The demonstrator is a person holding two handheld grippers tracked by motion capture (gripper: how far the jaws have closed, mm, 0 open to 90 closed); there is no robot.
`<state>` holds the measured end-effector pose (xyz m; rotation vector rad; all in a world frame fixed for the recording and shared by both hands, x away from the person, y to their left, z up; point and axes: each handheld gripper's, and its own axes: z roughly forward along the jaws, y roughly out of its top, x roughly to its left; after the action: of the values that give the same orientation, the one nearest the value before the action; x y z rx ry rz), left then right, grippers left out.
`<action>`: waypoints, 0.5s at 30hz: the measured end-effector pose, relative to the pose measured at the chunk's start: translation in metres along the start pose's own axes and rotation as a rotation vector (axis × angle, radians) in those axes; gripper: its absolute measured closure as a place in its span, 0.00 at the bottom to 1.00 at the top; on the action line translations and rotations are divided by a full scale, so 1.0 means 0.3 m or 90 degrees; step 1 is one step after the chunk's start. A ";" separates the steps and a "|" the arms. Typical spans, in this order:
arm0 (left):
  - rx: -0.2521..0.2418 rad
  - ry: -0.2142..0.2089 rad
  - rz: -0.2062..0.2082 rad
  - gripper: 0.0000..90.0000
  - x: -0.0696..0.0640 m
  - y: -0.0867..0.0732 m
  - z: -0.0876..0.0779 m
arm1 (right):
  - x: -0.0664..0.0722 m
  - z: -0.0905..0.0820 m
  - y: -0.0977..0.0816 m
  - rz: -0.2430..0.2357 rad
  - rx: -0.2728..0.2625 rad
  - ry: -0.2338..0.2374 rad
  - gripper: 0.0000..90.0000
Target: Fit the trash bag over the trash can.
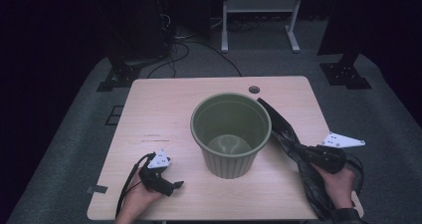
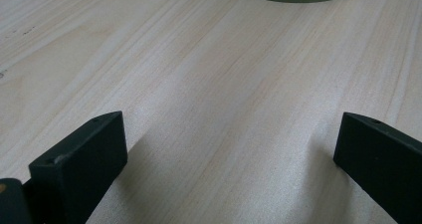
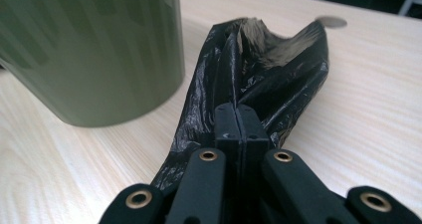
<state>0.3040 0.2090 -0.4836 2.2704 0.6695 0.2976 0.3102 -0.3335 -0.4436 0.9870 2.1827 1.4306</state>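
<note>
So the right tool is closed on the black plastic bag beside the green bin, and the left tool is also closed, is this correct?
Not quite. The left tool is open: the left gripper view shows its jaws wide apart over bare table. The rest holds: the right tool is closed on the black plastic bag beside the green bin.

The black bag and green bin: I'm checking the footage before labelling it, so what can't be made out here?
- Black bag, high view: its lower end is hidden under the right gripper and the hand, then cut off by the bottom edge.
- Bag's opening, right gripper view: crumpled, so open or closed is unclear.
- Green bin, left gripper view: cut off by the top edge.
- Room behind the table, high view: too dark.
</note>
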 end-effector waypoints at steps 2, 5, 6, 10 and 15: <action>0.000 0.000 0.000 0.00 0.000 0.000 0.000 | -0.001 -0.012 0.011 -0.002 -0.017 0.009 1.00; 0.000 0.000 0.000 0.00 0.000 0.000 0.000 | -0.005 -0.026 0.029 0.001 -0.041 0.029 1.00; 0.000 0.000 0.000 0.00 0.000 0.000 0.000 | -0.006 -0.030 0.035 0.001 -0.048 0.031 1.00; 0.000 0.000 0.000 0.00 0.000 0.000 0.000 | -0.008 -0.039 0.052 0.002 -0.072 0.042 1.00; 0.000 0.000 0.000 0.00 0.000 0.000 0.000 | -0.007 -0.051 0.077 -0.003 -0.093 0.050 1.00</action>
<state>0.3040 0.2089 -0.4836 2.2702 0.6696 0.2975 0.3106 -0.3394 -0.4165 0.8890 2.0982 1.6267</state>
